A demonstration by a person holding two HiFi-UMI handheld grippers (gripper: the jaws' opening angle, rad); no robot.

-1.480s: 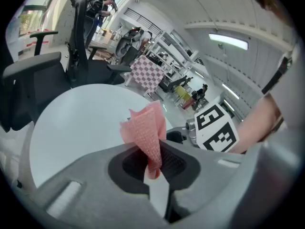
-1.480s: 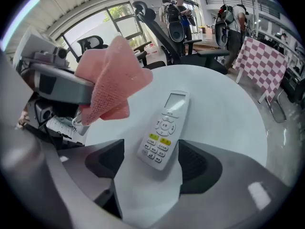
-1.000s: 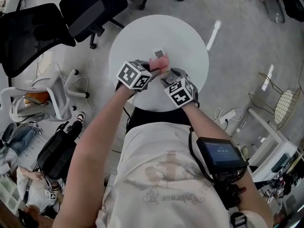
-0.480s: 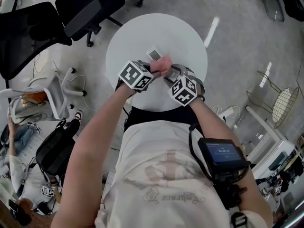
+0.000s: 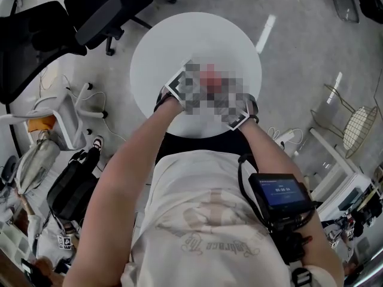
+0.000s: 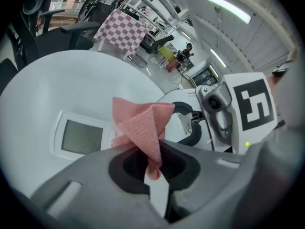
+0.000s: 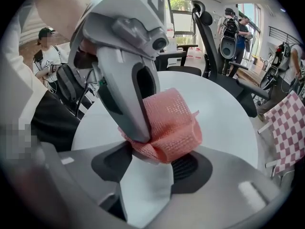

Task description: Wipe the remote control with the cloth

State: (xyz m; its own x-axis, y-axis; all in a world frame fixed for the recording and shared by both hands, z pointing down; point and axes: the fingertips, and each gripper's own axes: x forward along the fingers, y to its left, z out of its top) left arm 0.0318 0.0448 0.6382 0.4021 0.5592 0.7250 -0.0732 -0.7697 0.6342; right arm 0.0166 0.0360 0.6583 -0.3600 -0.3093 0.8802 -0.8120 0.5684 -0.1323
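The white remote control [image 6: 81, 137] with a grey screen lies flat over the round white table [image 5: 179, 40]. My left gripper [image 6: 152, 168] is shut on a folded pink cloth [image 6: 143, 128], which hangs over the remote's near half. In the right gripper view the same cloth [image 7: 171, 128] sits under the left gripper's finger [image 7: 136, 123], on top of the remote [image 7: 143, 190]. My right gripper [image 7: 145, 175] is shut on that end of the remote, which fills the gap between its jaws. A mosaic patch covers both grippers in the head view.
Black office chairs [image 5: 102, 11] stand behind the table, with another [image 7: 224, 70] close to its edge. A white chair [image 5: 60, 118] and bags [image 5: 72, 190] are on the floor at the left. A wire chair [image 5: 359, 130] is at the right. A checked cloth [image 6: 124, 30] hangs beyond the table.
My left gripper has carried the cloth a little farther over the table. The far end of the remote swung left between the earlier frames. A patch now hides both grippers in the head view.
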